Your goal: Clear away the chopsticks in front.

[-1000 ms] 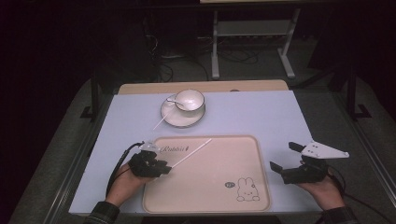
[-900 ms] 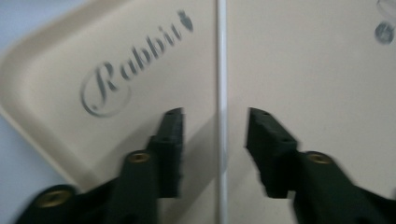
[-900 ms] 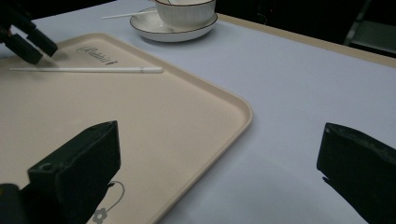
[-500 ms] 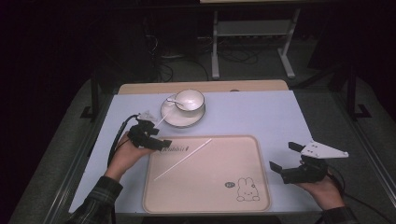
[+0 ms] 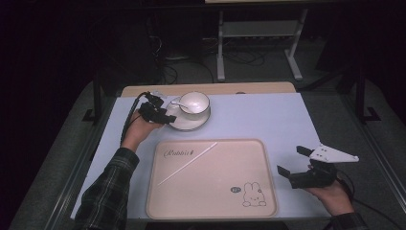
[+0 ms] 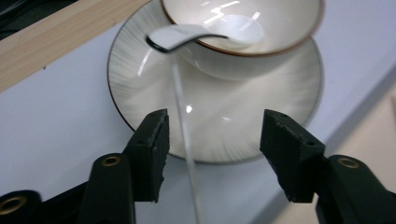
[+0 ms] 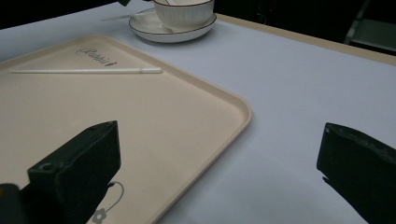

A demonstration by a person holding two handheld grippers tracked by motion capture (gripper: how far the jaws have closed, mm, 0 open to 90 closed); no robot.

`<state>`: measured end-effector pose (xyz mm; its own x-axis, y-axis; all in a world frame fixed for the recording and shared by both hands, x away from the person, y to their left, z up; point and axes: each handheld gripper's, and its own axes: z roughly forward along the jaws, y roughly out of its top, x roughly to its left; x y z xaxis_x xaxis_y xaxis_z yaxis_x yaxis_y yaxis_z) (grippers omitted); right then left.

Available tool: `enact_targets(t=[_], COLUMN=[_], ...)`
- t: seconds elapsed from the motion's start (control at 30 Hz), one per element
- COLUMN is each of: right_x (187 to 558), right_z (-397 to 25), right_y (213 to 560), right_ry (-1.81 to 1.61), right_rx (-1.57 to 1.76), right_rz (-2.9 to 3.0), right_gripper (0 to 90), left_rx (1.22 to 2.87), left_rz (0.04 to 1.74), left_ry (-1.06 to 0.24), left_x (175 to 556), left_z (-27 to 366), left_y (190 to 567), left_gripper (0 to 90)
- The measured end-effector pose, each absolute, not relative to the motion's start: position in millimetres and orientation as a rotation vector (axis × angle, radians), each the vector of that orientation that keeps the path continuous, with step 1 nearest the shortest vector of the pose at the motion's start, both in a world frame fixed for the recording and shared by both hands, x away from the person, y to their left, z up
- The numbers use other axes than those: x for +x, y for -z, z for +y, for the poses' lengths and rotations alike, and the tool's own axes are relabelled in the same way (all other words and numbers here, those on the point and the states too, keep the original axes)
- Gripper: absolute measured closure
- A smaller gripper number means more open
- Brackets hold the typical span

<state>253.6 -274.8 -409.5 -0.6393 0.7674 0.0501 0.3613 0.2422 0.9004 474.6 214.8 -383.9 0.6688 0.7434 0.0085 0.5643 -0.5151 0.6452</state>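
Note:
A white cup (image 5: 194,102) stands on a ribbed saucer (image 5: 187,122) at the far middle of the table. A white spoon (image 6: 183,116) leans with its bowl on the cup's rim (image 6: 243,46), and its handle runs down across the saucer (image 6: 243,116). My left gripper (image 5: 166,115) is at the saucer's left edge, open, with the spoon handle between its jaws (image 6: 217,135) but untouched. A thin white stick (image 5: 186,163) lies slantwise on the beige tray (image 5: 210,201). To the right of the tray my right gripper (image 5: 290,160) hovers open and holds nothing (image 7: 219,140).
The tray (image 7: 154,140) carries a rabbit print near its front right corner. A pale blue mat (image 5: 268,120) covers the table, and a wooden strip (image 5: 258,88) runs along the far edge. Dark floor, cables and a metal stand lie beyond.
My left gripper has moved from the stick's near end at the tray's left side away to the saucer and spoon. The stick stays on the tray. My right gripper has not moved.

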Motion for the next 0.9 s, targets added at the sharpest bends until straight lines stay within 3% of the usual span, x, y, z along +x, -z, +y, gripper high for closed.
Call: enact_targets(t=[0.37,0.9], right_x=[252.9,252.7], right_z=[-279.2,-279.1], right_y=[410.2,409.6], right_ry=[-1.376,-1.378], right_rx=[1.042,1.040], right_rz=[2.111,2.112], right_gripper=[0.0,0.0], left_rx=[2.270,2.270], left_rz=[1.084,1.133], left_ry=[-0.346,-0.383], left_x=[508.6,516.5], left_z=[207.1,195.2], left_y=[404.7,421.2], left_gripper=[59.5,82.9])
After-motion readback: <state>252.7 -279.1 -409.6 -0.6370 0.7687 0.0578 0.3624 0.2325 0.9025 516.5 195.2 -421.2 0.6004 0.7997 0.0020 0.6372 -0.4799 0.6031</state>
